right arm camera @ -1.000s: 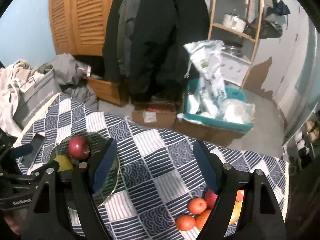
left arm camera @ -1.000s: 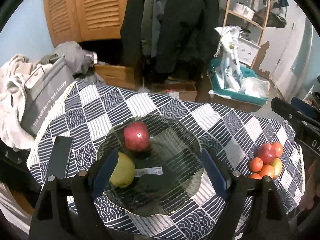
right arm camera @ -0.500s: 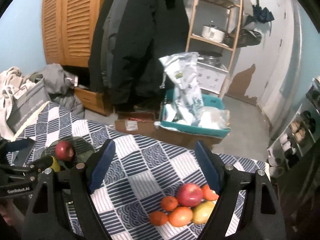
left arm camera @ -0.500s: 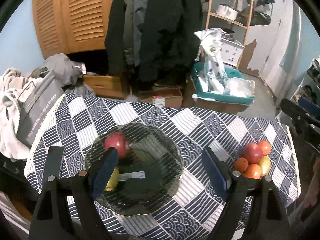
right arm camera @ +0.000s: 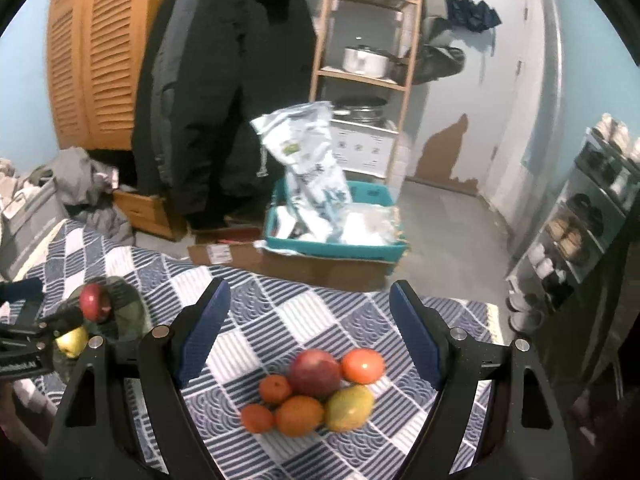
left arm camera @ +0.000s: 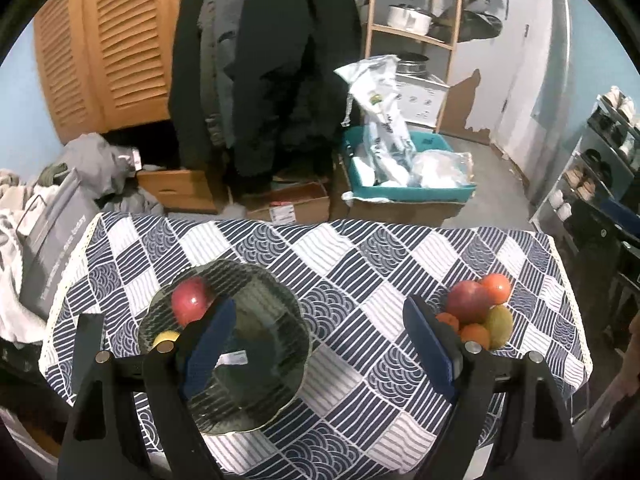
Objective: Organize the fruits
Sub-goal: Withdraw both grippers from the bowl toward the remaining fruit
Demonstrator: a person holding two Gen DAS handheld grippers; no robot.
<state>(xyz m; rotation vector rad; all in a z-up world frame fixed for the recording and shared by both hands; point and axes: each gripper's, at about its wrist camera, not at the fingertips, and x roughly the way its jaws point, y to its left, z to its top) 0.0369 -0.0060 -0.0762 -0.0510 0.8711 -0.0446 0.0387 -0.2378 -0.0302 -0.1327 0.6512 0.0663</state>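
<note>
Both grippers' jaws stand wide, holding nothing: left gripper [left arm camera: 320, 344] over the glass plate [left arm camera: 256, 408], right gripper [right arm camera: 308, 332] above the fruit pile [right arm camera: 316, 392].

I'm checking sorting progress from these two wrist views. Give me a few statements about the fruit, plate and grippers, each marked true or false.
1. A red apple lies on the glass plate. True.
2. The loose fruit pile sits in a basket. False: it lies directly on the checked tablecloth.
3. The right gripper holds a fruit. False: its jaws are open with nothing between them.
4. The pile includes a yellow-green mango. True.
5. The left gripper is clamped on the plate. False: it is open, gripping nothing.
</note>
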